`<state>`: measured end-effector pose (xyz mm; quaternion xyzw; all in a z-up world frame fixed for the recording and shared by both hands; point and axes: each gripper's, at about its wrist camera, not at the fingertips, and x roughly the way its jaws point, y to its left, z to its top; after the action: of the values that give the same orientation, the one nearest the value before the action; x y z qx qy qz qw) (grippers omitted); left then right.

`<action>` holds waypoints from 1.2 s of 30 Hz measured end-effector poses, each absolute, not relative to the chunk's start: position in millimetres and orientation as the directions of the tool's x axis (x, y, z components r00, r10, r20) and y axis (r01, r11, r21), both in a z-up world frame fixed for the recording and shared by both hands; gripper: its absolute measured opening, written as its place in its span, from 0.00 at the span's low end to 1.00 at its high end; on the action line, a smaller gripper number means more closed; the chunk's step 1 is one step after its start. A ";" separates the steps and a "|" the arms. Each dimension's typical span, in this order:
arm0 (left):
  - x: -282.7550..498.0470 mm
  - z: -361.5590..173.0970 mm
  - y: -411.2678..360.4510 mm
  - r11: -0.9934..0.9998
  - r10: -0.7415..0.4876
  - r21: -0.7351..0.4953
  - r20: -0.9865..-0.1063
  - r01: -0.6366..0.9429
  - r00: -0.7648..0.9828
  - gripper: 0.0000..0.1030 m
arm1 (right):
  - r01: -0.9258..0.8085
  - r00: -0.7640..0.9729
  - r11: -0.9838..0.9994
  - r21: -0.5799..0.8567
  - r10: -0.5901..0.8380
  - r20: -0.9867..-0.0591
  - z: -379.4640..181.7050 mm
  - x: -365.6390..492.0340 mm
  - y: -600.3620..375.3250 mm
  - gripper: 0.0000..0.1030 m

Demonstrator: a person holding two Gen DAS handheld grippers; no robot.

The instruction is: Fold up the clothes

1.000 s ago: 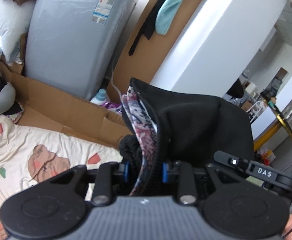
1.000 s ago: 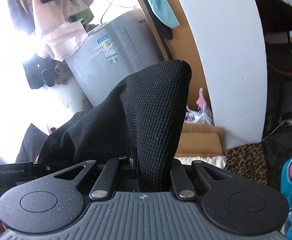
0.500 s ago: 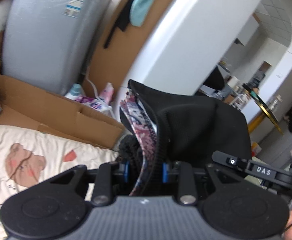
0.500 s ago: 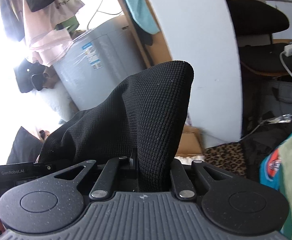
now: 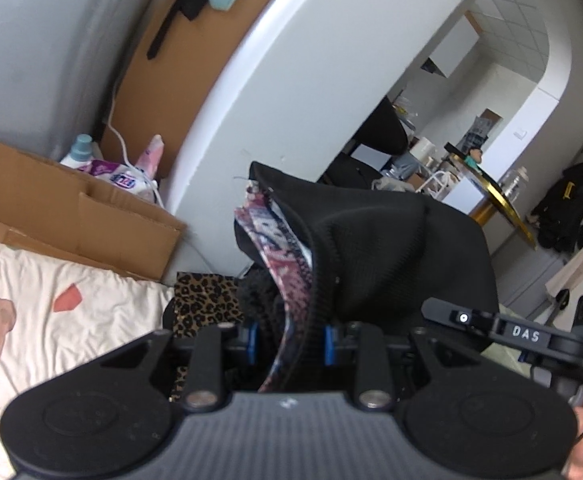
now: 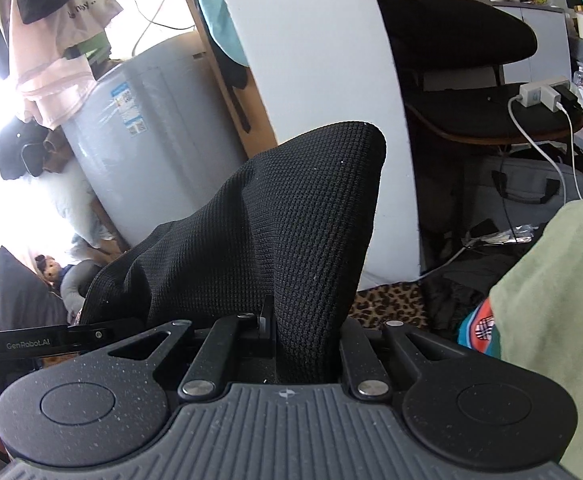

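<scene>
Two claws shared one load when I looked: a black knit garment (image 5: 391,256), bunched and held up off the bed between them. Largest in the left wrist view was the bed sheet (image 5: 51,312), cream with cartoon prints, lying low on the left, with flattened cardboard (image 5: 71,208) along its far edge and a leopard-print cloth (image 5: 203,296) just past its corner. A pale green garment (image 6: 563,320) filled the right edge of the right wrist view.

I had the left claw (image 5: 289,340) clamped on a thick fold of the black knit, with a pink and blue patterned fabric (image 5: 279,252) caught in the same bite. The right claw (image 6: 307,332) stood nearly closed, pinching another edge of the knit, which rose in a peak ahead of it.

I judged this to be the carrying stage of the fold: the garment gripped at two points and not yet laid down. The next move, as I read it, called for drawing the two claws apart to pull the knit taut, then lowering it flat on the sheet. The patterned piece looked likely to drag along and spoil the fold.
</scene>
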<state>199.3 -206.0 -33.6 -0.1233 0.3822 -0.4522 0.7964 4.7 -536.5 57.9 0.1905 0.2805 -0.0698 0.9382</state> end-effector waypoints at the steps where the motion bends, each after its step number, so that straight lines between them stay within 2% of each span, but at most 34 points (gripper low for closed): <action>1: 198.6 -36.9 -209.0 0.559 -0.816 -0.546 -0.497 0.625 0.296 0.30 | 0.238 0.833 0.918 0.318 -0.024 -0.553 53.1 5.0 -540.7 0.09; 13: 220.9 -85.4 -252.0 0.518 -0.831 -0.568 -0.513 0.640 0.216 0.30 | 0.304 0.800 0.901 0.311 -0.065 -0.597 -0.1 25.2 -583.9 0.09; 25: 248.4 -151.8 -286.3 0.457 -0.863 -0.606 -0.478 0.651 0.161 0.30 | 0.344 0.770 0.908 0.238 -0.129 -0.625 -55.0 55.3 -610.8 0.09; 36: 254.6 -226.6 -305.2 0.434 -0.886 -0.676 -0.440 0.596 0.146 0.30 | 0.362 0.749 0.910 0.203 -0.154 -0.645 -112.2 69.3 -628.1 0.09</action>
<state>254.6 -305.2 -226.6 -0.1737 0.4174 -0.5026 0.7369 69.3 -628.1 -112.2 0.1597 0.3256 -0.1399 0.9213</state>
